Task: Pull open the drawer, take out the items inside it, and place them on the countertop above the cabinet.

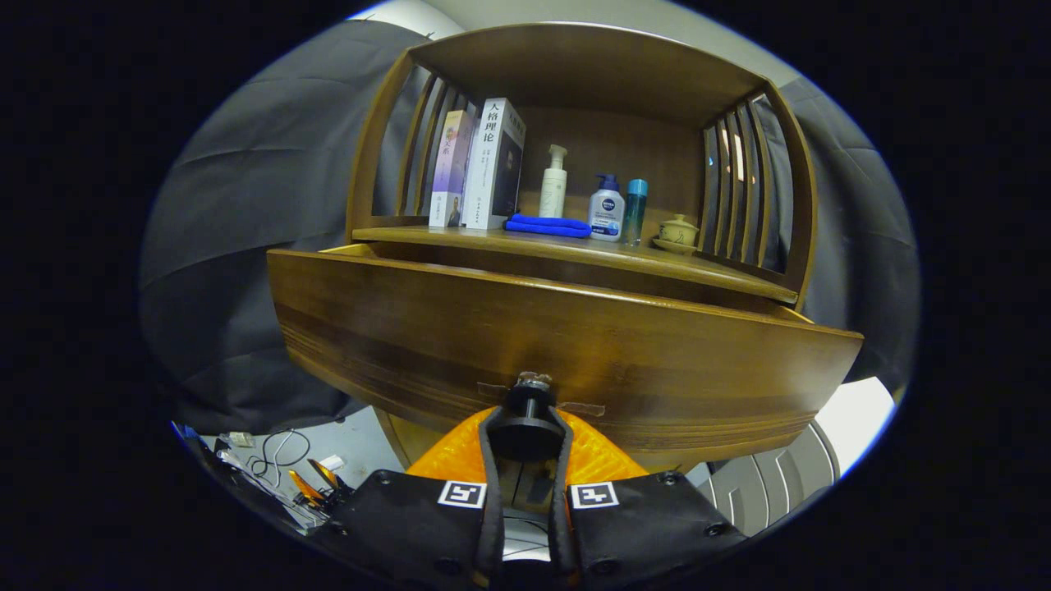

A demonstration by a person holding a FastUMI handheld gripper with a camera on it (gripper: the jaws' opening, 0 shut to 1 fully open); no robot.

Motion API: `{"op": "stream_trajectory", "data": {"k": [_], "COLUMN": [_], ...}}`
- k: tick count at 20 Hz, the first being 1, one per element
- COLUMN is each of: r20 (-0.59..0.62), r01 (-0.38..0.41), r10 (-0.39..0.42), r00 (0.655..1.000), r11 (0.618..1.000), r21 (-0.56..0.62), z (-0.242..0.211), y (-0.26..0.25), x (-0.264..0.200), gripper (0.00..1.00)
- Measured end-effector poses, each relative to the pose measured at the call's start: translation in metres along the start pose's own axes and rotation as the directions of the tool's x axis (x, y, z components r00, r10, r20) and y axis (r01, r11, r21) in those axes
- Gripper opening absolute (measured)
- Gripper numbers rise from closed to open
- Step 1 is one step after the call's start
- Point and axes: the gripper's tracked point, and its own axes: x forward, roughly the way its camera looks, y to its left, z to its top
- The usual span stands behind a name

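The gripper (pixel 525 431) has its two fingers closed on the one dark round knob (pixel 526 408) of the drawer (pixel 566 345), one finger pressing on each side of it. The knob stands out from the middle of the drawer's front panel, near its lower edge.

The drawer is pulled out from the cabinet (pixel 575 57), its front well forward of the countertop (pixel 575 250) above it. From this low angle the inside of the drawer is hidden, so what it holds cannot be told.

On the countertop, beyond the drawer front, stand two books (pixel 480 164) upright side by side at the left. Just beside them lies one blue cloth (pixel 548 225), folded flat. Behind the cloth stands one tall white pump bottle (pixel 553 182). Next along is one shorter white pump bottle with a blue top (pixel 607 208), and touching or nearly touching it one slim teal bottle (pixel 634 212). That makes three bottles. At the far right sits one small lidded cup (pixel 678 229) on a saucer.

The cabinet has slatted sides and a wooden top over the shelf.

Below the drawer to the left, a few cables (pixel 275 455) lie on the pale floor (pixel 361 439).
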Motion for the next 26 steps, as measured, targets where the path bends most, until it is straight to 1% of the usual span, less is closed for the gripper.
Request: {"op": "stream_trajectory", "data": {"k": [7,12,18,21,24,25,26], "r20": [-0.02,-0.034,-0.045,-0.058,-0.092,-0.089,-0.07], "r01": [-0.017,-0.028,-0.032,-0.03,-0.064,-0.056,-0.053], "r10": [0.017,0.026,0.03,0.029,0.062,0.055,0.052], "r00": [1.0,0.999,0.999,0.998,0.994,0.995,0.996], "r11": [1.0,0.998,0.999,0.999,0.998,0.998,0.998], "r21": [-0.014,-0.056,-0.044,-0.015,-0.014,-0.014,-0.014], "z": [-0.002,-0.001,-0.001,0.002,0.0,0.003,0.008], "y": [-0.003,-0.004,-0.005,-0.005,-0.004,-0.007,-0.009], "x": [0.007,0.004,0.004,0.003,0.001,-0.003,-0.007], "gripper": [0.23,0.24,0.23,0.23,0.34,0.37,0.44]}}
